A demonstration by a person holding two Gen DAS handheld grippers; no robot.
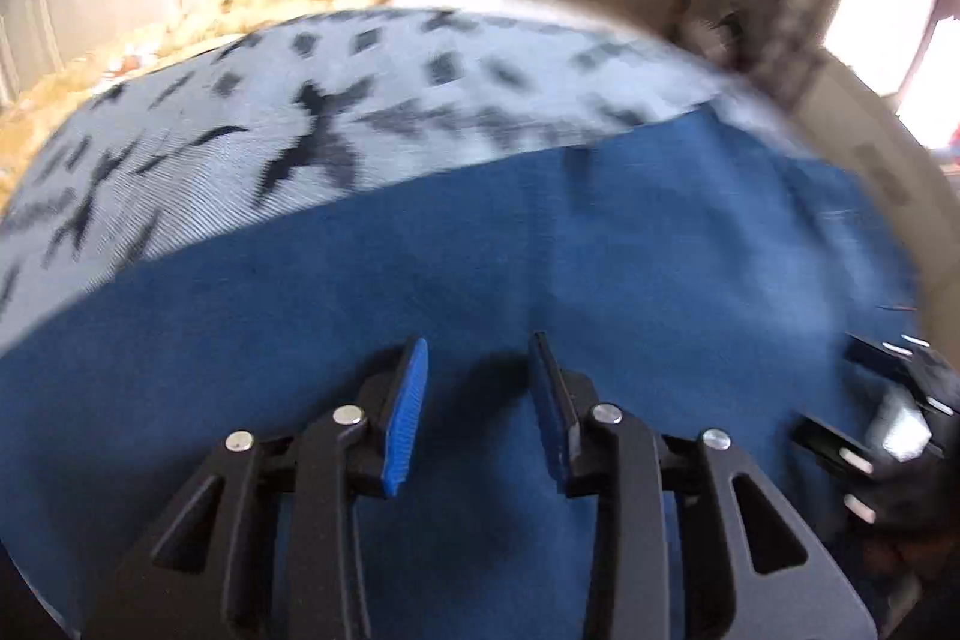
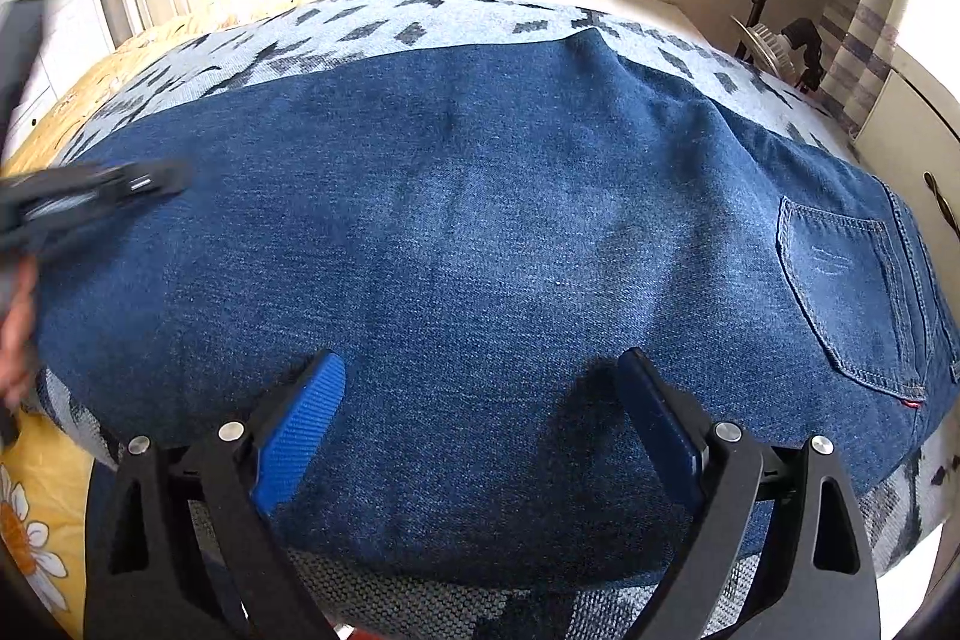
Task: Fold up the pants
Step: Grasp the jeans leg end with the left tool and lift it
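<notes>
Jeans (image 2: pixel 480 232) lie flat under both grippers (jaws apart) — none gripped.

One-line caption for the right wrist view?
Open right gripper above blue jeans spread flat on patterned blanket.

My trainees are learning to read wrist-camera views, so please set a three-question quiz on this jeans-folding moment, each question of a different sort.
1. True or false: the right gripper is clamped on the jeans.
2. Multiple choice: the jeans lie on (A) a bare wooden floor, (B) a grey patterned blanket, (C) a glass table.
3. Fill in: the back pocket shows in the ____ wrist view.

Key:
1. False; its jaws stand wide open above the denim. The left gripper is open too.
2. B
3. right
</notes>
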